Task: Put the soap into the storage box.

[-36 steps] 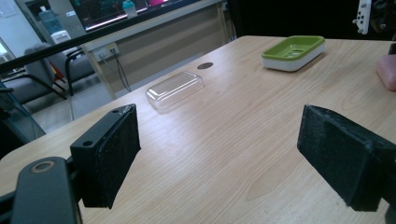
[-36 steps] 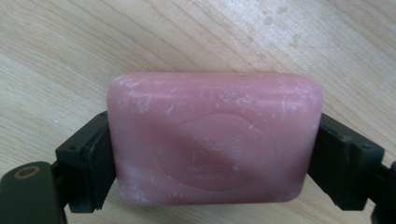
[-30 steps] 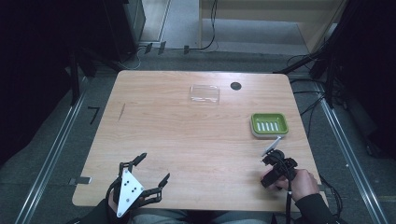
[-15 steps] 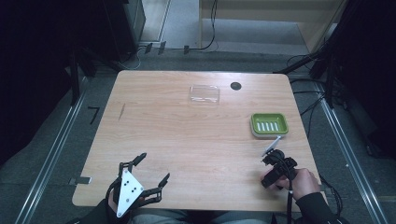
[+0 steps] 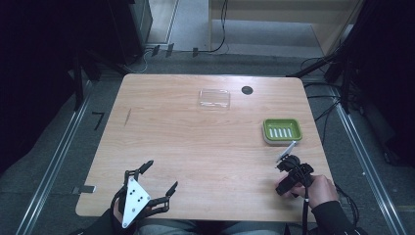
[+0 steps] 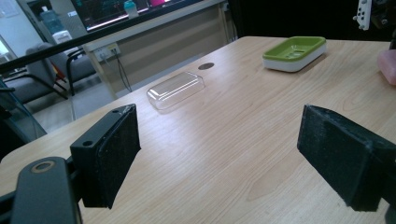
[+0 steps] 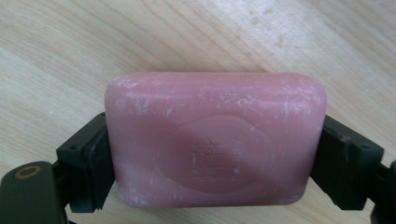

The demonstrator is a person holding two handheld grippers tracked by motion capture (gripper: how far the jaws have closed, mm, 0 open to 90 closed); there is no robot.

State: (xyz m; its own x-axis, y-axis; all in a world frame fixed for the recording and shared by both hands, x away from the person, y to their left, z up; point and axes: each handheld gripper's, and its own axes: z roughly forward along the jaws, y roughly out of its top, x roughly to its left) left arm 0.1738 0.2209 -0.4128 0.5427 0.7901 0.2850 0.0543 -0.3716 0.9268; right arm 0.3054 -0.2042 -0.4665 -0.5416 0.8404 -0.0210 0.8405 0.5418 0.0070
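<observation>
Lower left of the high view: left gripper [image 5: 159,180], jaws spread wide, nothing between them, resting at the table [image 5: 195,147] edge.

Upper centre: clear plastic lid [image 5: 214,98], lying flat, beside a dark round hole [image 5: 247,90].

Right of centre: green soap dish [image 5: 282,130], empty, slotted floor.

Lower right: right gripper [image 7: 215,154], jaws clamped on the short ends of a pink soap bar [image 7: 215,137], just above the wood, near the dish.

Handling, judged: the bar is rigid, moderately heavy and waxy-slick, with rounded corners that could let it squirm loose. Flat end faces offer the surest hold; moderate pressure avoids denting.
</observation>
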